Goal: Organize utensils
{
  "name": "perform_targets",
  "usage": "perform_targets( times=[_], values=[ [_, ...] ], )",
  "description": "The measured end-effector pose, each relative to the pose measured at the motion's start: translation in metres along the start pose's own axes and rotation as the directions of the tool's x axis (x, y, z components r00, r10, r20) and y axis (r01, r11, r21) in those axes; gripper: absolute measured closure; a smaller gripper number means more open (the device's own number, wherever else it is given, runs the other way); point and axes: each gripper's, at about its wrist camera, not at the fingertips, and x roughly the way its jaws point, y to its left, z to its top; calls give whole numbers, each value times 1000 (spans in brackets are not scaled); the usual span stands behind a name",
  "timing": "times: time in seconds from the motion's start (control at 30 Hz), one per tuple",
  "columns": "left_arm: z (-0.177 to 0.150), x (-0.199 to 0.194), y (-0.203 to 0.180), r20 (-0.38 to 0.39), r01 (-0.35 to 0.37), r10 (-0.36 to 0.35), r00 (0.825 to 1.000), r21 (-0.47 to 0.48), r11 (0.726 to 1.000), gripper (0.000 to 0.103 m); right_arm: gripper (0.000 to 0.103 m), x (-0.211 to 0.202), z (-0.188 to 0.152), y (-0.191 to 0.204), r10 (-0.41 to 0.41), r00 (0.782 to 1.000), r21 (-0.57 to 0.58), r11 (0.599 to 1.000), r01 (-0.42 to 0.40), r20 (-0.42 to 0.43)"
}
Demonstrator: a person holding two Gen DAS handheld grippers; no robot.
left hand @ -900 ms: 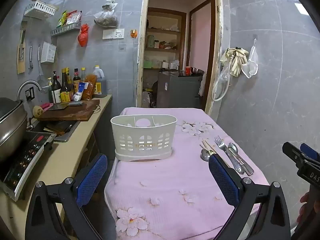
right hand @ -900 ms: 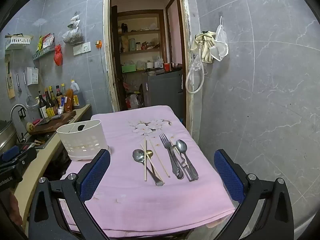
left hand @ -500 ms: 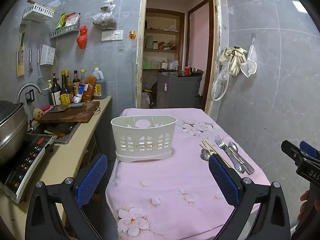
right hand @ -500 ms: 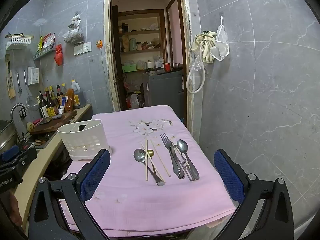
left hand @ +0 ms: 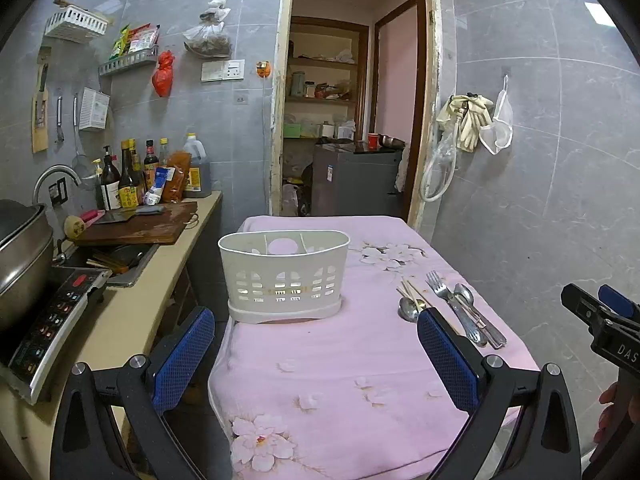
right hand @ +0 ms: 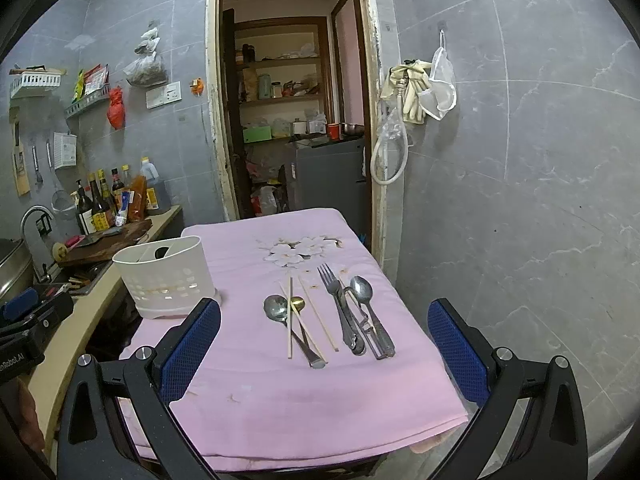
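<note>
The white utensil caddy point(left hand: 284, 276) stood upright on the pink flowered tablecloth point(left hand: 340, 360), at the cloth's left side near the counter point(left hand: 132, 316), and it served as the landmark for everything else. Its dividers showed at the rim; no utensil showed above that rim.

To the right of the caddy, well apart from it, the utensils lay flat on the cloth in two loose groups. The nearer group was a steel spoon point(right hand: 280, 312) with a small gold spoon point(right hand: 297, 303) beside its bowl, and pale wooden chopsticks point(right hand: 290, 318) crossing over their handles. Farther right of the caddy lay a fork point(right hand: 334, 292), tines pointing toward the doorway point(right hand: 288, 120), and just beside it a second steel spoon point(right hand: 362, 292) — their handles overlapped with another metal piece that I could not make out.

The left gripper point(left hand: 316, 344) hung over the near edge of the cloth, in front of the caddy and apart from it, its blue-padded fingers point(left hand: 184, 352) spread wide with nothing between them. The right gripper point(right hand: 324, 340) hovered in front and to the right of the caddy, facing the utensils, its fingers point(right hand: 458, 352) likewise set wide and empty — neither touched anything.

Left of the caddy, on the counter, sat a wooden cutting board point(left hand: 136, 226) and a row of sauce bottles point(left hand: 132, 178).
</note>
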Motion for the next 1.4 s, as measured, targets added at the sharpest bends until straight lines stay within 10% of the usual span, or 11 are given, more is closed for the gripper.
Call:
perform_targets(
  times=[1.4],
  values=[
    [-2, 0, -7, -9, 12, -12, 1000, 15, 1000, 1, 1, 3, -7, 1, 8, 1000, -3, 1000, -8, -13]
  ],
)
